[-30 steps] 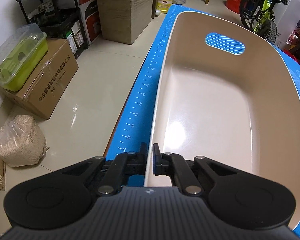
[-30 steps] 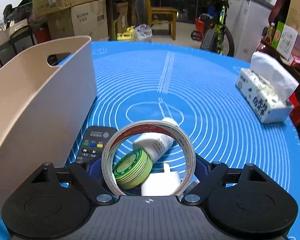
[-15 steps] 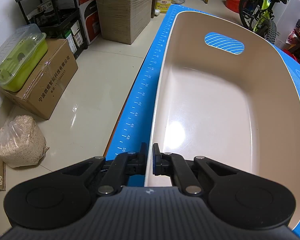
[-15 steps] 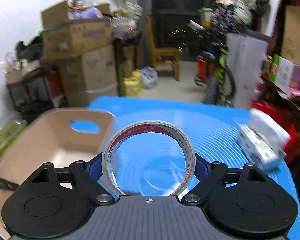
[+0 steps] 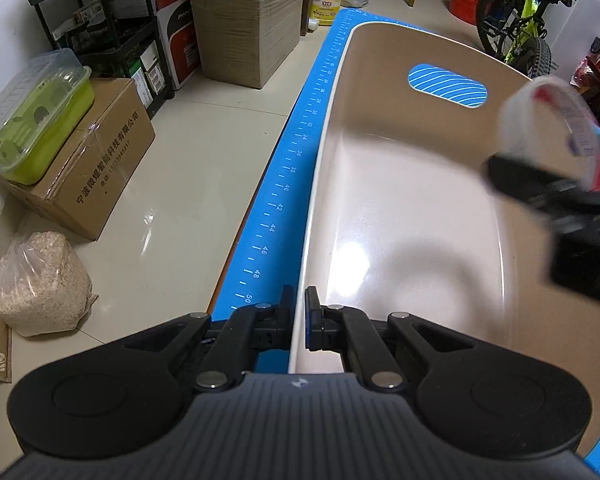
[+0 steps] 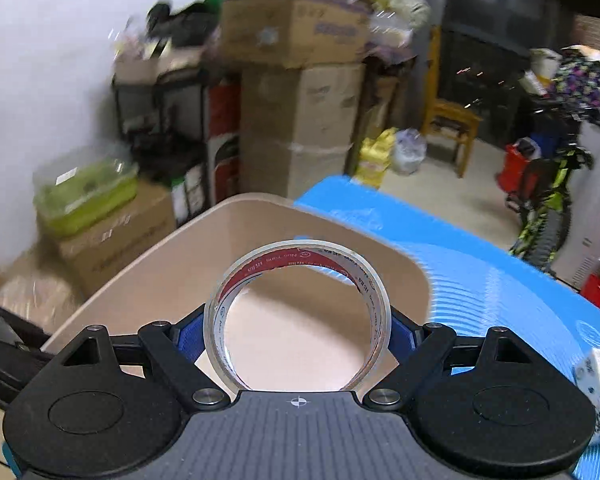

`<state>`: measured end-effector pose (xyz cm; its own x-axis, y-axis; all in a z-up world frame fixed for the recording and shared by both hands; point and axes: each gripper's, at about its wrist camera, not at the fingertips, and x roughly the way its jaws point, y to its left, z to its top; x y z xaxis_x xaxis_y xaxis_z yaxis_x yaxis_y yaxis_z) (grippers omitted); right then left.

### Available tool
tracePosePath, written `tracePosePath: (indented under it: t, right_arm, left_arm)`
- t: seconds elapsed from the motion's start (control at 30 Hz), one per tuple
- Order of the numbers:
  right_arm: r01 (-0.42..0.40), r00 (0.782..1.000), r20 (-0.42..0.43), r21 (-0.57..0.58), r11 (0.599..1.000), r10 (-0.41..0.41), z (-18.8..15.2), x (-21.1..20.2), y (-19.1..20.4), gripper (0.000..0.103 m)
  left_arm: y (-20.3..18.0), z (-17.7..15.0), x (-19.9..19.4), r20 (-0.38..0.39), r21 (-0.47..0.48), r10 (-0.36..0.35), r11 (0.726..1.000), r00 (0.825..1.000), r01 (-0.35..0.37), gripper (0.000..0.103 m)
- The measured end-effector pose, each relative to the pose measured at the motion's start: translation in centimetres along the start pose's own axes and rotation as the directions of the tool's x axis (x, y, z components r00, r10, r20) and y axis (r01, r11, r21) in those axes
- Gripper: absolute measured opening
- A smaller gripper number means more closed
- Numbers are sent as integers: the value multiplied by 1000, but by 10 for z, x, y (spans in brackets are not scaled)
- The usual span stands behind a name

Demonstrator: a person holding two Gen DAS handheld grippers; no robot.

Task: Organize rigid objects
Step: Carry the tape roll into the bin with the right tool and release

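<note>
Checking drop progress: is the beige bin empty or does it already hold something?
Empty: the beige bin shows only bare floor inside. The tape roll is above it, clamped in the right gripper.

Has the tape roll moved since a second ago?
Yes. The tape roll, held in the right tool, has gone up off the mat and leftward; it now hangs over the bin.

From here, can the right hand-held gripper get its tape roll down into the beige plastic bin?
Probably yes. The right hand-held gripper holds the clear tape roll above the open, empty beige plastic bin; the left hand-held gripper only clamps the near rim.
</note>
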<state>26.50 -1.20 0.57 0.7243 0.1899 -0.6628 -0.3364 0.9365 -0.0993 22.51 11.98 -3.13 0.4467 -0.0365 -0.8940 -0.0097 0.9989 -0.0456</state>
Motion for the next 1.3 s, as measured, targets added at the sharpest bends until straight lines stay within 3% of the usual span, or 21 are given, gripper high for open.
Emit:
tracePosePath:
  t: [0.3,0.67,0.93,1.1,1.3]
  right_arm:
    - [-47,977,-210,-71,996,31,0,52,28,86]
    - [-62,897,-441,-72,995,24,-17,92,33,86]
    - [-64,840,-542,-86,994,7,-22,110,36,86]
    - [-53,841,-541,-87,995,-3,-21,110,39,89]
    - [-49,859,-511,-88,995,-3,-18,101,37,90]
  left_arm:
    - [3,0,0,-5,-6,-15,1000,1000,15,6]
    - [2,0,-1,-6,-6,-17,1000,1000,17,6]
    - [2,0,-1,-4,-6,-18,1000,1000,18,6]
    - [3,0,-2,-5,-7,-19,1000,1000,19,6]
    - [3,0,-2,-6,-7,-19,1000,1000,19,5]
